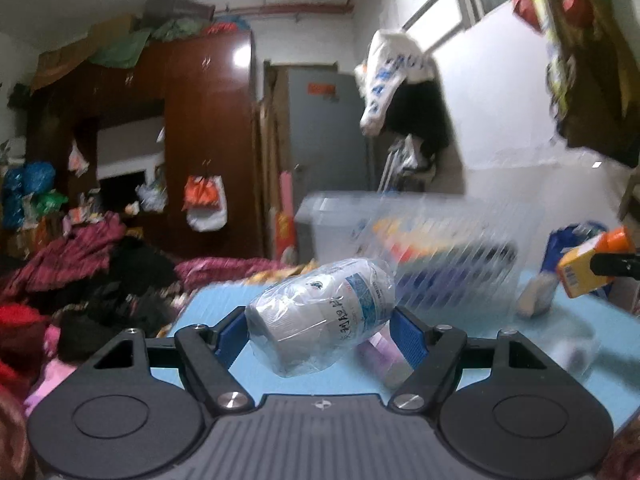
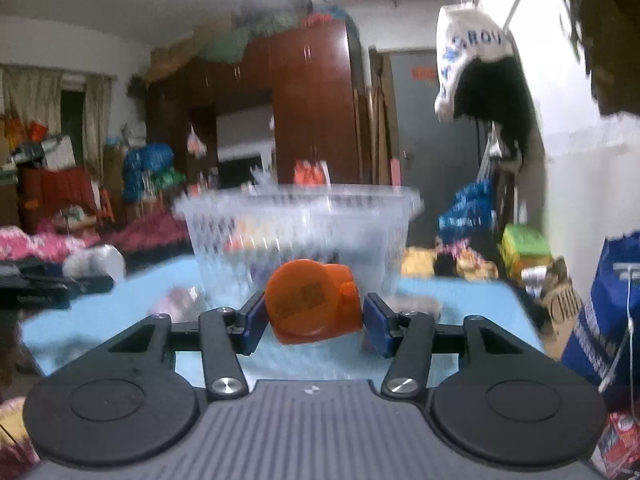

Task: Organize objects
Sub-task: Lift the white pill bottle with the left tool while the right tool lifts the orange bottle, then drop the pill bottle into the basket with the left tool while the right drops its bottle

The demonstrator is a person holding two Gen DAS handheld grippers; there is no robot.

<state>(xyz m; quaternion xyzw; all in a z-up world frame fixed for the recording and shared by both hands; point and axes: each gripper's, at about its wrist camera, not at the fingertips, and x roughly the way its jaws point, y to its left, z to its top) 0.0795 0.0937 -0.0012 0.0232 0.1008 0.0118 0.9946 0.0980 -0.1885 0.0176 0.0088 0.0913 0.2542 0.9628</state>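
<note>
My left gripper (image 1: 320,330) is shut on a plastic-wrapped white roll (image 1: 320,312) with a blue label, held above the light blue table (image 1: 224,304). My right gripper (image 2: 314,320) is shut on an orange box (image 2: 310,304) with an orange cap end facing the camera. That orange box also shows in the left wrist view (image 1: 592,266) at the far right. A clear ribbed plastic bin (image 2: 296,232) holding several colourful items stands on the table just beyond both grippers; in the left wrist view the bin (image 1: 440,248) is to the right of the roll.
A small purple item (image 1: 380,350) and a white object (image 1: 536,292) lie on the table. A blue bag (image 2: 608,312) stands at the right. A bed with piled clothes (image 1: 80,272) is on the left. A brown wardrobe (image 1: 200,140) and hanging clothes (image 1: 400,88) are behind.
</note>
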